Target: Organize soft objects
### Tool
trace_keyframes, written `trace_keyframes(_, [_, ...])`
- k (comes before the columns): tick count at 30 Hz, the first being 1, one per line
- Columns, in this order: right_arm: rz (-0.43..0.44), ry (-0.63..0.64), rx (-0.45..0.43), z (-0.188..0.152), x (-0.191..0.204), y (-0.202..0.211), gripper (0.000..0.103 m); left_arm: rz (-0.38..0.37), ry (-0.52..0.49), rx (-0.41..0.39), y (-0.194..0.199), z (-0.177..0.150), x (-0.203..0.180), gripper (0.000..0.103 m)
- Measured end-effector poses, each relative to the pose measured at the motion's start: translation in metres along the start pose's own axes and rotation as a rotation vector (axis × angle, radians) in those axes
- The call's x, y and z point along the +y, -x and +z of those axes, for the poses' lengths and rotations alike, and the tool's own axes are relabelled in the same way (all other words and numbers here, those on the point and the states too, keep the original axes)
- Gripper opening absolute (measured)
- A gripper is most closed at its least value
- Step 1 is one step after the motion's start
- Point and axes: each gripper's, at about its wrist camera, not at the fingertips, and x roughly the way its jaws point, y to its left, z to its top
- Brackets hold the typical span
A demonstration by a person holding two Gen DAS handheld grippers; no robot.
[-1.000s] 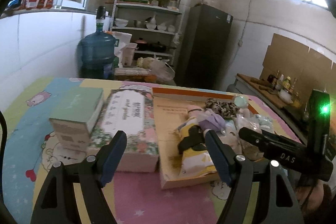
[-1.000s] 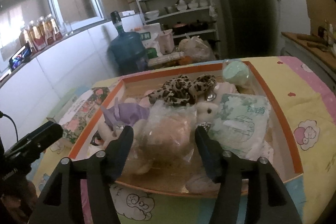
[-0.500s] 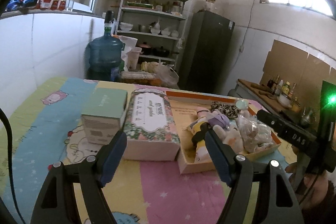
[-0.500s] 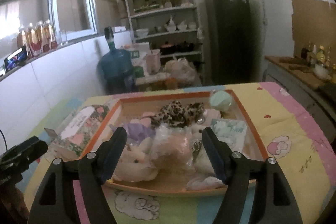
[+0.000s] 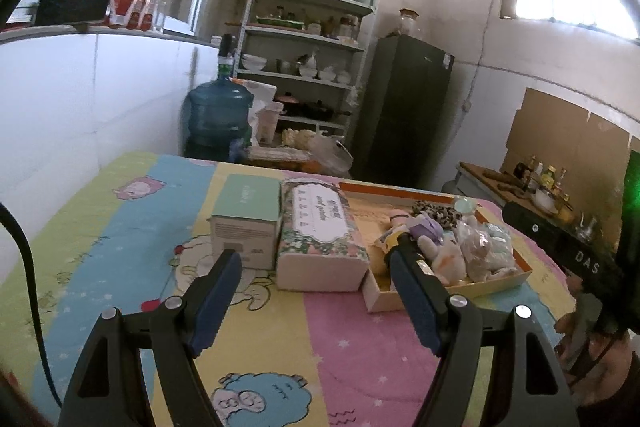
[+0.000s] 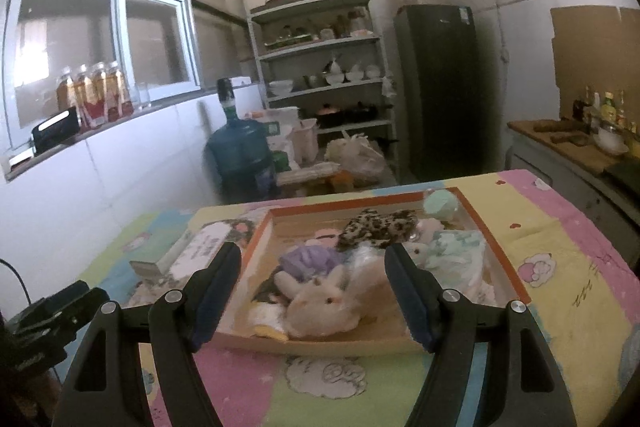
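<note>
A cardboard tray with an orange rim (image 6: 498,251) sits on the cartoon tablecloth and holds the soft things. In it lie a white rabbit plush (image 6: 324,303), a purple cloth (image 6: 308,259), a leopard-print piece (image 6: 376,227), a mint ball (image 6: 440,205), a mint packet (image 6: 460,255) and a clear bag (image 6: 368,267). My right gripper (image 6: 313,259) hangs open above the tray's near edge, gripping nothing. My left gripper (image 5: 314,267) is open too, set back from a floral tissue box (image 5: 320,227) and the tray (image 5: 384,301).
A green-topped carton (image 5: 246,219) stands left of the tissue box. Behind the table are a blue water jug (image 5: 218,119), a shelf of dishes (image 5: 304,75) and a dark fridge (image 5: 408,107). A counter with bottles (image 5: 536,183) runs along the right.
Both grippers have drawn back and risen, so the tray and boxes look smaller. The right fingers, which flanked the clear bag, have spread wider and left it in the tray.
</note>
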Motion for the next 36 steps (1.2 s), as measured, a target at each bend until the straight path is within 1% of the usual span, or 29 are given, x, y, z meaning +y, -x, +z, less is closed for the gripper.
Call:
trace_keyframes(7, [0.012, 0.033, -0.011, -0.007, 0.026, 0.018, 0.076, 0.090, -0.002, -0.050, 0.025, -0.001, 0.007, 0.077])
trace_keyframes(10, [0.021, 0.047, -0.006, -0.012, 0.038, 0.024, 0.076, 0.138, -0.024, -0.062, 0.034, -0.002, 0.007, 0.077])
trace_keyframes(13, [0.019, 0.060, -0.004, -0.017, 0.051, 0.031, 0.076, 0.169, -0.049, -0.070, 0.044, -0.006, 0.008, 0.077])
trace_keyframes(15, [0.012, 0.062, -0.010, -0.021, 0.058, 0.037, 0.076, 0.165, -0.052, -0.072, 0.050, -0.007, 0.011, 0.077])
trace_keyframes(17, [0.012, 0.063, -0.016, -0.025, 0.066, 0.044, 0.076, 0.146, -0.045, -0.070, 0.057, -0.010, 0.016, 0.077])
trace_keyframes(22, [0.026, 0.049, -0.014, -0.036, 0.080, 0.057, 0.076, 0.147, -0.042, -0.070, 0.074, -0.017, 0.023, 0.077])
trace_keyframes(25, [0.024, 0.046, -0.024, -0.041, 0.087, 0.066, 0.076, 0.134, -0.038, -0.077, 0.083, -0.020, 0.026, 0.077])
trace_keyframes(31, [0.030, 0.059, -0.043, -0.047, 0.100, 0.083, 0.076, 0.138, -0.046, -0.098, 0.098, -0.023, 0.024, 0.077])
trace_keyframes(36, [0.018, 0.064, -0.041, -0.051, 0.107, 0.090, 0.076, 0.159, -0.046, -0.102, 0.105, -0.027, 0.023, 0.077])
